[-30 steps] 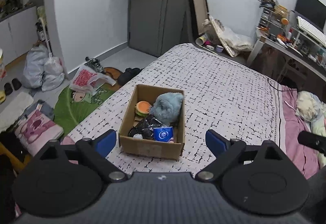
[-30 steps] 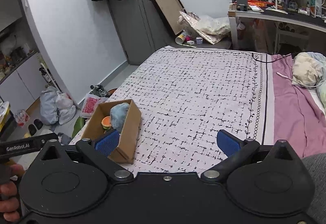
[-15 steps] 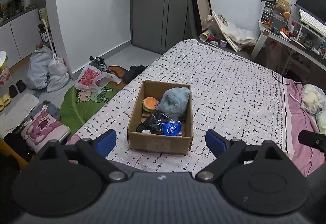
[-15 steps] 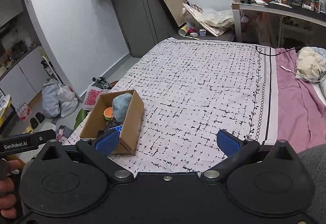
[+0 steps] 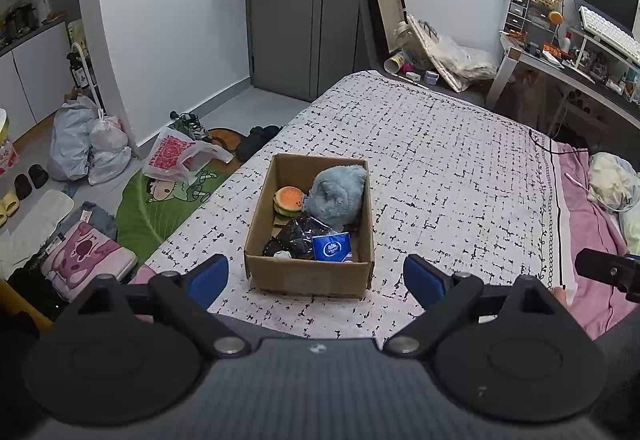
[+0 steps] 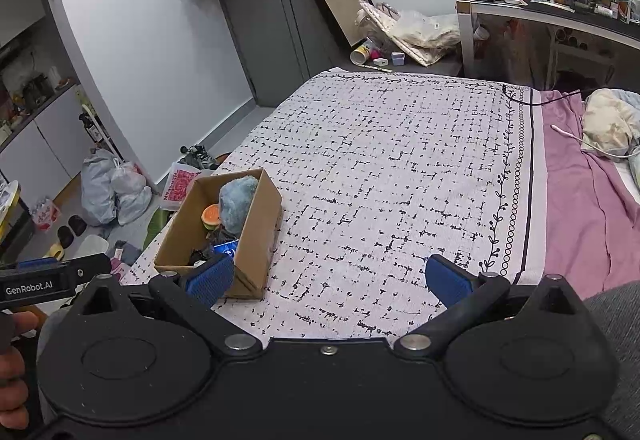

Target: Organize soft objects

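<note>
A cardboard box [image 5: 310, 276] stands on the bed's patterned cover near its left edge. Inside lie a blue-grey plush toy [image 5: 338, 194], an orange burger-shaped soft toy [image 5: 289, 200], a black crinkled bag [image 5: 296, 238] and a blue tissue pack [image 5: 332, 246]. My left gripper [image 5: 316, 278] is open and empty, held back from the box's near side. My right gripper [image 6: 328, 280] is open and empty, to the right of the box [image 6: 256, 240], over the cover. The plush [image 6: 238, 204] and burger toy [image 6: 211, 216] show there too.
The patterned cover [image 6: 380, 168] spreads across the bed, with a pink sheet [image 6: 576, 192] and bedding at right. The floor at left holds bags [image 5: 88, 144], a green mat [image 5: 160, 208] and shoes. A desk [image 5: 568, 68] stands at the far right.
Both grippers have drawn back and risen a little; the box appears farther off and more centred in the left view. Both stay open and empty.
</note>
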`<state>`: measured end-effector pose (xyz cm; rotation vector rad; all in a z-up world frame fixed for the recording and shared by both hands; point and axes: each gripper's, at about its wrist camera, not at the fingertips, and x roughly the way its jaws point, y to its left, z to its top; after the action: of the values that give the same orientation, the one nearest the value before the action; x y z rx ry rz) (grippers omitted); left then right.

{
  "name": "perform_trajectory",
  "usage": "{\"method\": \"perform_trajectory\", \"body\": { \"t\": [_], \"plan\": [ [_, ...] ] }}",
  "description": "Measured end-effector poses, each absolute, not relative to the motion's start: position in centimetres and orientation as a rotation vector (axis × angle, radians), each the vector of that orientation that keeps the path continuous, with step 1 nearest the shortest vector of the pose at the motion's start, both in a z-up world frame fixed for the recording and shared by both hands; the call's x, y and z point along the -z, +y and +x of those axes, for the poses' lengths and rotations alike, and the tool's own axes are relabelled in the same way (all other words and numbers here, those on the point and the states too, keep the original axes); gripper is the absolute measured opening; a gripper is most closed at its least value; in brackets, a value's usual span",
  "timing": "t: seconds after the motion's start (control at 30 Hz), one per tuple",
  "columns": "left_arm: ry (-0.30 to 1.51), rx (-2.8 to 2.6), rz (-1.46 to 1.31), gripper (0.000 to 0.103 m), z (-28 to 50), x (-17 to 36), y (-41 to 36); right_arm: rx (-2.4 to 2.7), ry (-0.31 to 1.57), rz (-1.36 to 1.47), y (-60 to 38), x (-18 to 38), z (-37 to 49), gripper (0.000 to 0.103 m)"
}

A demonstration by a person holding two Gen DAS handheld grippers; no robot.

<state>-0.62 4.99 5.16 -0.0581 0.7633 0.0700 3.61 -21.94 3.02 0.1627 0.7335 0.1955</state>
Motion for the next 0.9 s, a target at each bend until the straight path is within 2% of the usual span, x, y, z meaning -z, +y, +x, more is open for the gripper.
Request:
{"method": "perform_trajectory", "body": {
  "t": [0.9],
  "plan": [
    [0.774,-0.057,-0.052,0.093,-0.46,-4.97,4.51,-0.198,0.747,0.174,-22.31,-2.67,3.95,0.103]
  ]
}}
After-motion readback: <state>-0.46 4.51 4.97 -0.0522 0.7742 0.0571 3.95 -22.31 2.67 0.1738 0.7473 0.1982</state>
